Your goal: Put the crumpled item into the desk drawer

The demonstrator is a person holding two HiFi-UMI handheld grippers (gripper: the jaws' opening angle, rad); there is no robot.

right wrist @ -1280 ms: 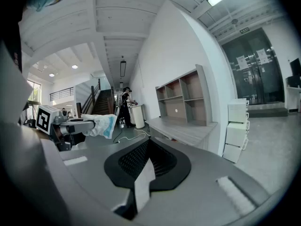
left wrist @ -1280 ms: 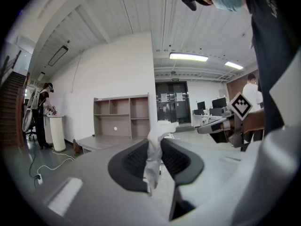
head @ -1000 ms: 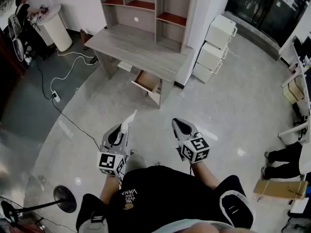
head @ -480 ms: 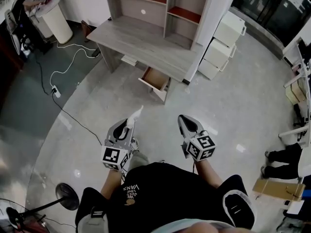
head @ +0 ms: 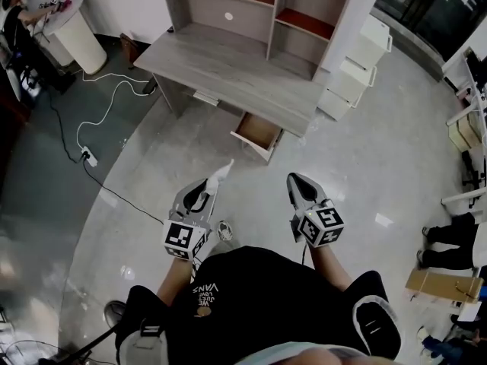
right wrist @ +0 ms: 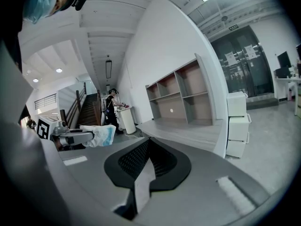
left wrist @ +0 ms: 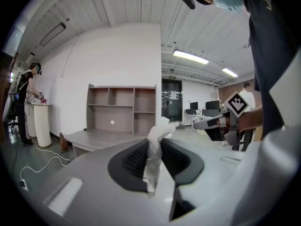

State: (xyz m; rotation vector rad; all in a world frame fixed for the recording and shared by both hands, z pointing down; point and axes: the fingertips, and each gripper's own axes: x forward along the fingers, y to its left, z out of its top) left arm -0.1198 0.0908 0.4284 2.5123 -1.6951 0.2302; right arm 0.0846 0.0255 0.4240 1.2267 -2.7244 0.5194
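Note:
My left gripper (head: 207, 187) is shut on a crumpled white item (head: 221, 175) that sticks out past its tips. In the left gripper view the crumpled item (left wrist: 155, 147) stands pinched between the dark pads (left wrist: 136, 159). From the right gripper view it shows white with blue (right wrist: 101, 134). My right gripper (head: 298, 181) is shut with nothing in it; its jaws meet at the tip (right wrist: 149, 141). Both hang over the floor, short of the grey desk (head: 228, 71). The desk's drawer (head: 259, 131) stands pulled open, ahead and slightly right of the left gripper.
A shelf unit (head: 251, 6) stands on the desk. White drawer cabinets (head: 358, 67) stand to its right. A white cable with a power strip (head: 90, 157) runs over the floor at left. A person stands by a round white stand (head: 72, 40) far left. A cardboard box (head: 441, 284) lies at right.
Both grippers have travelled forwards over the floor towards the desk, so the open drawer now lies closer ahead. The crumpled item stays pinched in the left gripper.

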